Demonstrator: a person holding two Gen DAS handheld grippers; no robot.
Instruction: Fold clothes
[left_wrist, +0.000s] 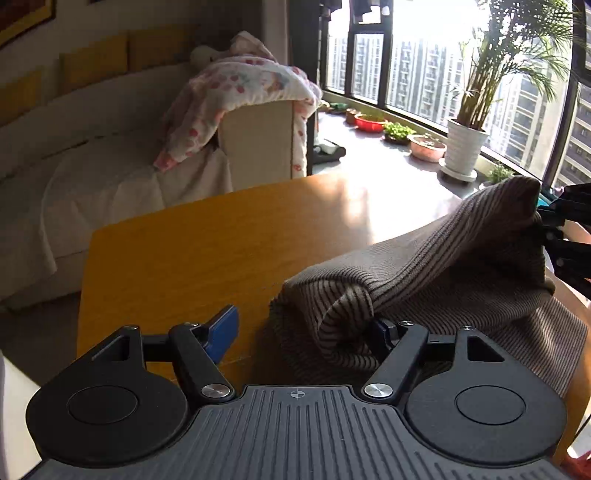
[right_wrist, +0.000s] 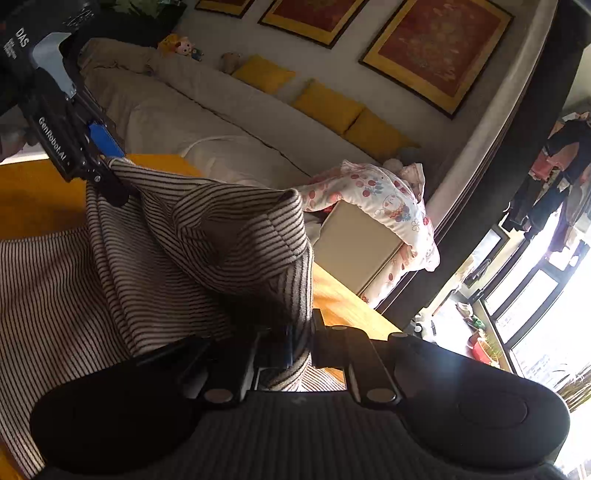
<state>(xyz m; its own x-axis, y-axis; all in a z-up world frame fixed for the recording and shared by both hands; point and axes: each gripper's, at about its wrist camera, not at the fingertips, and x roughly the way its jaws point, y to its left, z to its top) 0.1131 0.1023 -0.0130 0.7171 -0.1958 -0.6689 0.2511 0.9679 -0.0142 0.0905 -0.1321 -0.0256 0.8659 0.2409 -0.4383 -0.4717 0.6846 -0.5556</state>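
A brown-and-cream striped garment (left_wrist: 443, 266) lies on the wooden table (left_wrist: 192, 258), with one part lifted into a peak. In the left wrist view my left gripper (left_wrist: 301, 332) stands open; a rolled fold of the garment rests against its right blue pad (left_wrist: 380, 332), and the left pad (left_wrist: 221, 330) is bare. My right gripper (left_wrist: 545, 218) holds the raised peak at the far right. In the right wrist view the right gripper (right_wrist: 295, 350) is shut on a bunched edge of the striped garment (right_wrist: 207, 236). The left gripper (right_wrist: 110, 166) sits at the cloth's far corner.
A cream sofa (left_wrist: 74, 155) stands beyond the table, with a floral blanket (left_wrist: 236, 92) over its armrest. Yellow cushions (right_wrist: 325, 103) line the sofa back. Potted plants (left_wrist: 465, 147) and bowls stand on the window ledge. The table's far edge (left_wrist: 258, 188) is close.
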